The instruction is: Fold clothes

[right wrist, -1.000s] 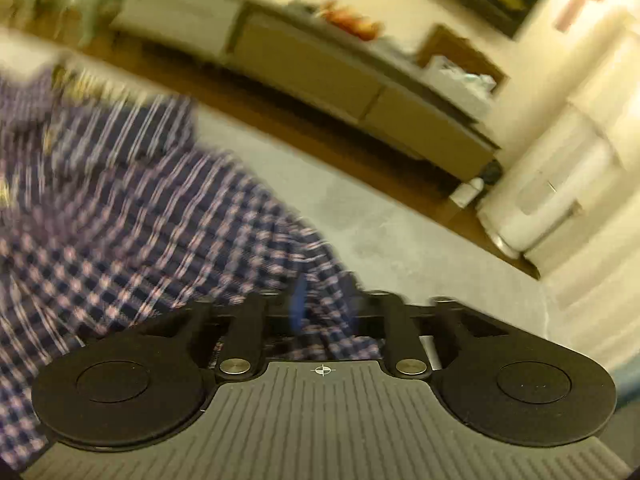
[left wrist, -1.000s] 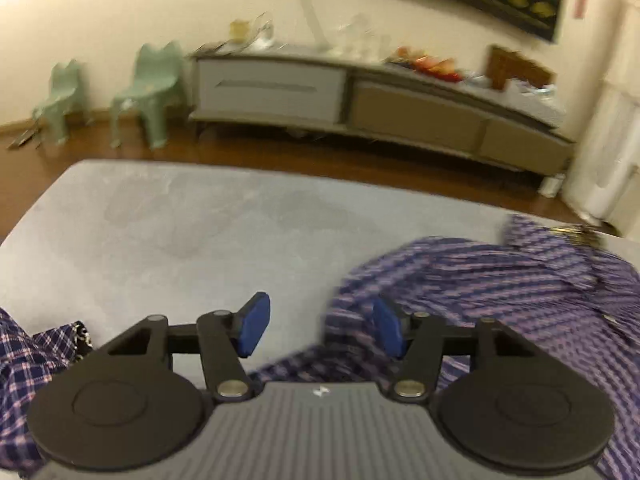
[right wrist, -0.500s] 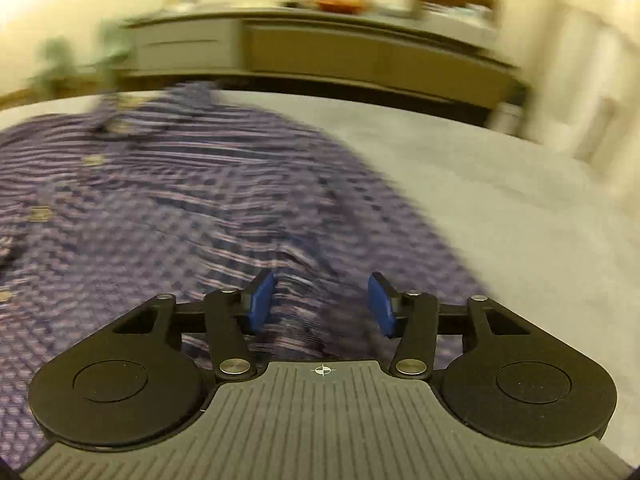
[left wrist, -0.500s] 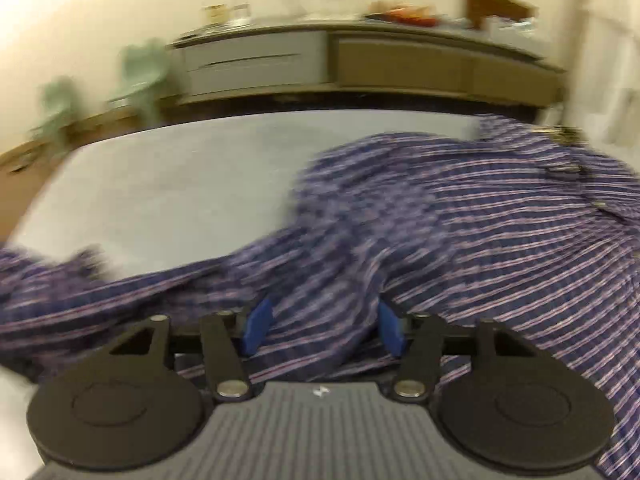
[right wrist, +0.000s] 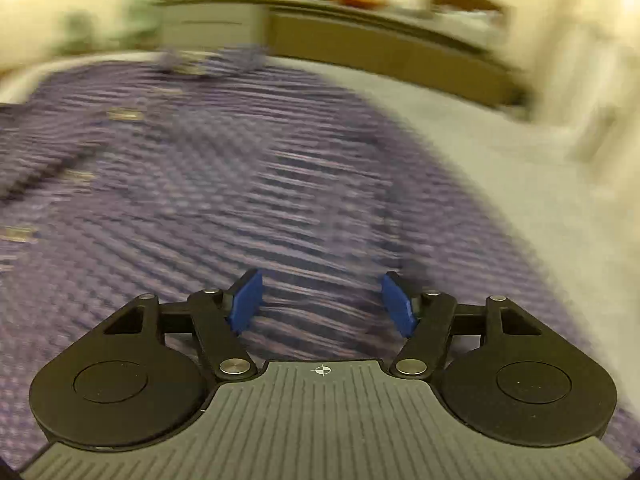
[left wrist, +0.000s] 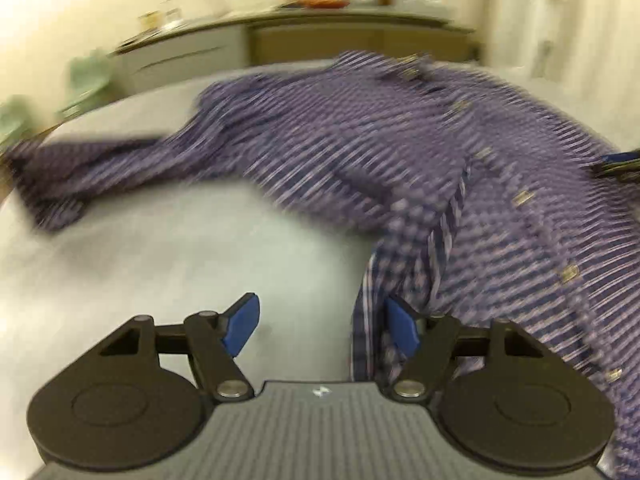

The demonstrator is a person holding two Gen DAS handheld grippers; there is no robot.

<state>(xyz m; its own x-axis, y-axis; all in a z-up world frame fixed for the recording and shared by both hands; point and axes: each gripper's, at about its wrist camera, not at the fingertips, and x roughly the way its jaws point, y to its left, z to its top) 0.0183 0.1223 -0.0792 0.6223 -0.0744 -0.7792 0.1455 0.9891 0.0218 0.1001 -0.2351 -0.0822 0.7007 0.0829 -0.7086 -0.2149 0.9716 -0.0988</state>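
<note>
Both grippers, left (left wrist: pixel 320 325) and right (right wrist: pixel 322 304), have jaws open and hold nothing. One plaid shirt (left wrist: pixel 400 152) lies spread on the grey counter (left wrist: pixel 160 264), its hem by the left gripper's right finger.

**Blue and purple stripes on pale grey**

The shirt (left wrist: pixel 360 152) under me is plaid, dark blue and purple with thin pink and white lines; its small buttons (left wrist: pixel 524 199) look pale and brassy. It lies on a light grey table (left wrist: pixel 168 264). My left gripper (left wrist: pixel 322 324) has bright blue pads on black arms with a ribbed grey body, and my right gripper (right wrist: pixel 322 304) has the same colours. Behind, the cabinet (left wrist: pixel 320 46) is part grey, part tan-brown, the wall (left wrist: pixel 80 8) is cream, and two chairs (left wrist: pixel 90 76) are mint green.
</note>
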